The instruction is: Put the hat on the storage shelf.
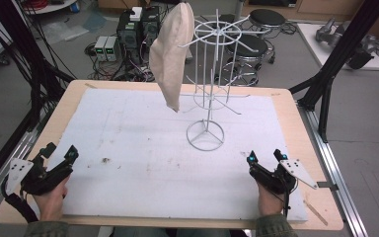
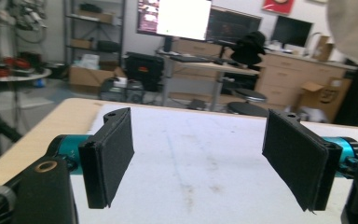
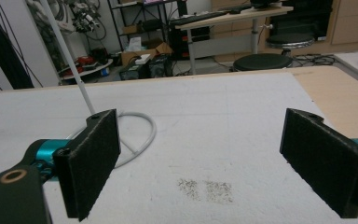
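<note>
The left gripper rests at the near left corner of the white mat, jaws spread wide, gripping nothing. The right gripper rests at the near right, jaws likewise wide apart and empty. Ahead of the right gripper, slightly to its left, stands a white wire rack. A cream cloth bag hangs from the rack's top, well beyond both grippers.

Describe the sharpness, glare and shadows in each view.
High view: even light, fairly sharp, soft faint shadows under the wire rack and the hanging cloth bag. Left gripper view: the bright monitor is blown out white, the background is soft, and the pads are fairly sharp. Right gripper view: the white mat looks bright, and the near pads are slightly soft.
</note>
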{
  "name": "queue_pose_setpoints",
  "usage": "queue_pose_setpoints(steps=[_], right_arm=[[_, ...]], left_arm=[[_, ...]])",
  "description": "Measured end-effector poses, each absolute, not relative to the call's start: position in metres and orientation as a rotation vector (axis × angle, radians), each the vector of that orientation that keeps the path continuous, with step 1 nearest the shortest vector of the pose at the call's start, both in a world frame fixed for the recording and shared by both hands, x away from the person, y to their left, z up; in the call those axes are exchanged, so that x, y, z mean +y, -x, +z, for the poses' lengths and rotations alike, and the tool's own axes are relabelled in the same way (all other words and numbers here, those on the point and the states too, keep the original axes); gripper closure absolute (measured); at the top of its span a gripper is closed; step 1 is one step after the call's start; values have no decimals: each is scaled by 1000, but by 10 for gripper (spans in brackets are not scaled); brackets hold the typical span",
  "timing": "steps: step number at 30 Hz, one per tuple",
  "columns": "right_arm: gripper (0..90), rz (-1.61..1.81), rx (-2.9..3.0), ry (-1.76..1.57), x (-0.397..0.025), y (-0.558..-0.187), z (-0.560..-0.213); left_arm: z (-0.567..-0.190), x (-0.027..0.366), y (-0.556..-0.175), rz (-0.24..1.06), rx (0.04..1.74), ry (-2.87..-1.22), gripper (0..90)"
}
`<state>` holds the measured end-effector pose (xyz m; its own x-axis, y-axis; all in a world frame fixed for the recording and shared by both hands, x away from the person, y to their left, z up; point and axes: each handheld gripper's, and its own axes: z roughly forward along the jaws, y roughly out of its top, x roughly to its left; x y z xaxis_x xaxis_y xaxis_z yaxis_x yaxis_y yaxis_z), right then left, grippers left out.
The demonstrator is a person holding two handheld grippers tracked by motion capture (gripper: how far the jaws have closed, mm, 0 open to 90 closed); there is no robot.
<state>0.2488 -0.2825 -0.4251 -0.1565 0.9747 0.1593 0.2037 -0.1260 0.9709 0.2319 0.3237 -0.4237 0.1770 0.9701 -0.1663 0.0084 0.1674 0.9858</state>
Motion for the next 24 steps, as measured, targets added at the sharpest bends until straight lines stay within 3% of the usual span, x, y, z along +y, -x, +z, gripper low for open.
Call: queue_pose_setpoints(steps=[11, 24], right_arm=[[112, 1328, 1439, -1376, -282, -249, -426], [112, 1336, 1469, -1386, -282, -252, -428]], left_arm=[[-430, 321, -229, 1059, 1221, -1158, 242], [-431, 319, -225, 1043, 1228, -1146, 259]])
